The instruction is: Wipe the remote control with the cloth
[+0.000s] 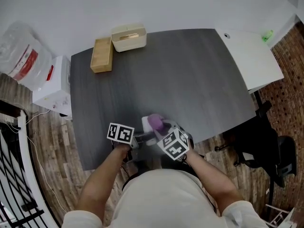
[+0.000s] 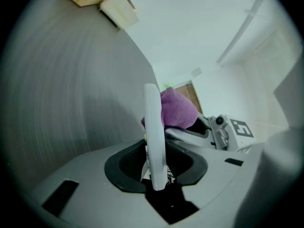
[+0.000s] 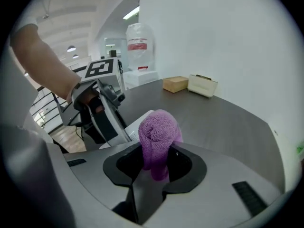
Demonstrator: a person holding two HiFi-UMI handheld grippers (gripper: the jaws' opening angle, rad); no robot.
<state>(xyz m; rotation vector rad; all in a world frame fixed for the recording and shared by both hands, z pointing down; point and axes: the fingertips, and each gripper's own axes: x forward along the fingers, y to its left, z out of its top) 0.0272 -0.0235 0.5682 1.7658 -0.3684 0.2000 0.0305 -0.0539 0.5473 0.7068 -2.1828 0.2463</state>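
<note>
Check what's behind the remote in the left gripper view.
The purple cloth, bunched in the right gripper, sits right behind the remote. Whether they touch is hidden by the remote itself.

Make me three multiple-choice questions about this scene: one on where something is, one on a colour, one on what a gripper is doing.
1. Where on the table do the wooden box and the cream box stand?
A. its far left corner
B. its middle
C. its near edge
2. What colour is the cloth?
A. green
B. purple
C. white
3. The left gripper is:
A. open, empty
B. shut on the cloth
C. shut on the remote control
Answers:
1 A: the head view shows both at that corner.
2 B: it is purple in every view.
3 C: the white remote control stands clamped between its jaws.
</note>
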